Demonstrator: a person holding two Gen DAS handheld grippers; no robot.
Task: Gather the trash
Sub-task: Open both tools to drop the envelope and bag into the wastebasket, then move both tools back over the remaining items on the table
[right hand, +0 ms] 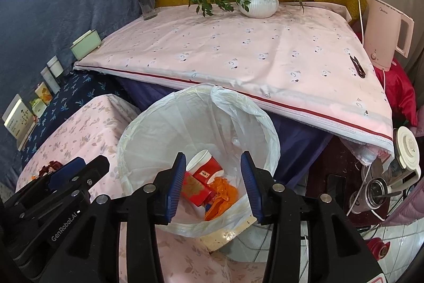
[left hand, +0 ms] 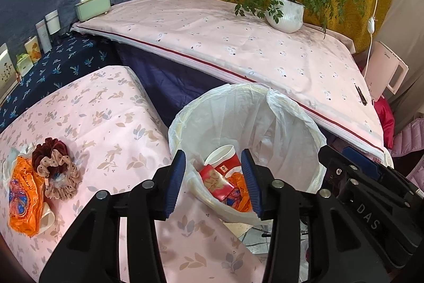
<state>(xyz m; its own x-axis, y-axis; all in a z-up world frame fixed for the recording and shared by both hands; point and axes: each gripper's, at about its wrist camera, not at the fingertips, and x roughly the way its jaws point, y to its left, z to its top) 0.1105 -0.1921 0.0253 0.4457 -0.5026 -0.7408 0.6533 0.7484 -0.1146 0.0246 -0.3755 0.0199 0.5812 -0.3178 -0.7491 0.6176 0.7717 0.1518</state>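
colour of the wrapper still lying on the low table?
Orange with blue and red print, the wrapper shows best in the left wrist view, beside the scrunchies.

I see a round bin (left hand: 315, 139) lined with a white plastic bag (right hand: 238, 108), standing beside the pink floral tabletop (left hand: 106, 118). Inside lie a tipped red-and-white paper cup (right hand: 206, 166), a red box (right hand: 196, 190) and a crumpled orange wrapper (right hand: 222, 195). Another orange wrapper (left hand: 22, 198) lies flat on the tabletop, touching some fabric scrunchies (left hand: 57, 166).
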